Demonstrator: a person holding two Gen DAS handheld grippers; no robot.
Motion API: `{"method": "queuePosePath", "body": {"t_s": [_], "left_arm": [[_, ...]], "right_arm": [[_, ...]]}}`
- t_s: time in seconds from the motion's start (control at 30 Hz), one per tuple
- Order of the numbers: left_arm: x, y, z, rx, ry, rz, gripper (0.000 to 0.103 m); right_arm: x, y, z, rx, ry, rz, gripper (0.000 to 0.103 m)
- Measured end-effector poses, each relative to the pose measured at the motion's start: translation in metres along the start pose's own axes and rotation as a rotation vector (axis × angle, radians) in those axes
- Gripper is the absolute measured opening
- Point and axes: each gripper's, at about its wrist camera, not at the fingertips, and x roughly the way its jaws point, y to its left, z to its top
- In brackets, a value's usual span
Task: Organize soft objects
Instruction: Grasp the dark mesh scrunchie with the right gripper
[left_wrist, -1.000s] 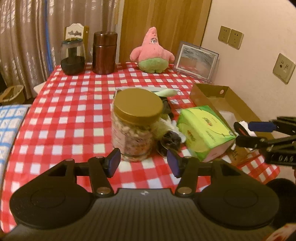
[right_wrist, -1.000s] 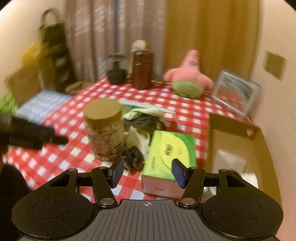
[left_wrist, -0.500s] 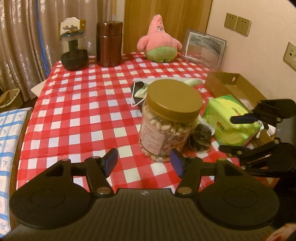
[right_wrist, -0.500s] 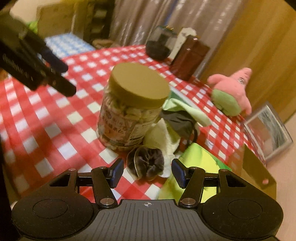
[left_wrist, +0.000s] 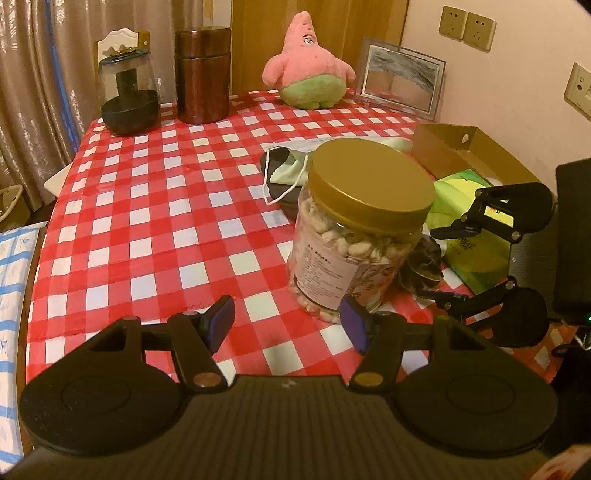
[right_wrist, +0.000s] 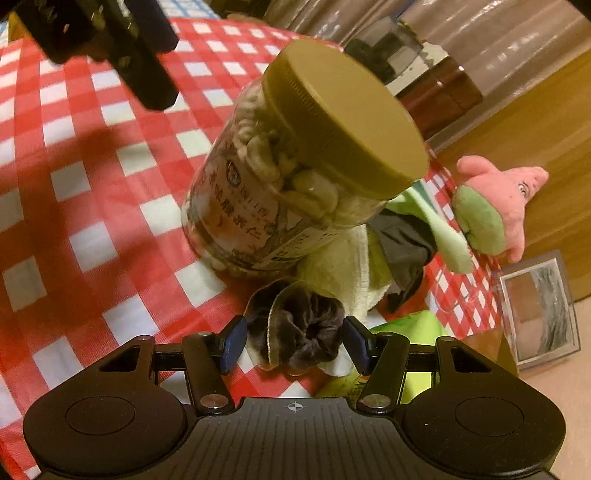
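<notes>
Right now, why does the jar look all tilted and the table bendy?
Right wrist view: the fisheye lens, itself tipped, bends the checked tablecloth and leans the jar; a dark shadow falls left. Left wrist view: the jar stands upright, sharp, in dim orange light.

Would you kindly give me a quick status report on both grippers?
Left gripper open, empty. Right gripper open, straddling dark velvet scrunchie, not closed. Gold-lidded clear nut jar just behind it.
</notes>
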Motion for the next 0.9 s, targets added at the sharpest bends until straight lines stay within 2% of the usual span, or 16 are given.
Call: {"method": "queuePosePath", "body": {"t_s": [0.13, 0.27, 0.37, 0.5, 0.6, 0.9], "left_arm": [[0.004, 0.003, 0.0, 0.0, 0.001, -0.006, 0.06], [0.005, 0.004, 0.001, -0.004, 0.002, -0.012, 0.06], [0.004, 0.004, 0.001, -0.003, 0.001, -0.012, 0.06], [-0.001, 0.004, 0.003, 0.0, -0.004, -0.006, 0.06], [-0.008, 0.005, 0.006, -0.004, -0.014, -0.011, 0.06], [-0.035, 0.004, 0.034, 0.049, -0.04, -0.04, 0.06]], "right_arm": [[0.007, 0.001, 0.0, -0.004, 0.005, 0.001, 0.056], [0.006, 0.003, 0.002, 0.002, 0.003, -0.01, 0.033], [0.0, 0.004, 0.003, 0.017, -0.001, -0.006, 0.01], [-0.019, 0.001, -0.002, 0.049, -0.034, -0.016, 0.01], [-0.041, -0.012, -0.008, 0.127, -0.065, -0.002, 0.009], [-0.122, -0.075, -0.021, 0.381, -0.188, 0.0, 0.009]]}}
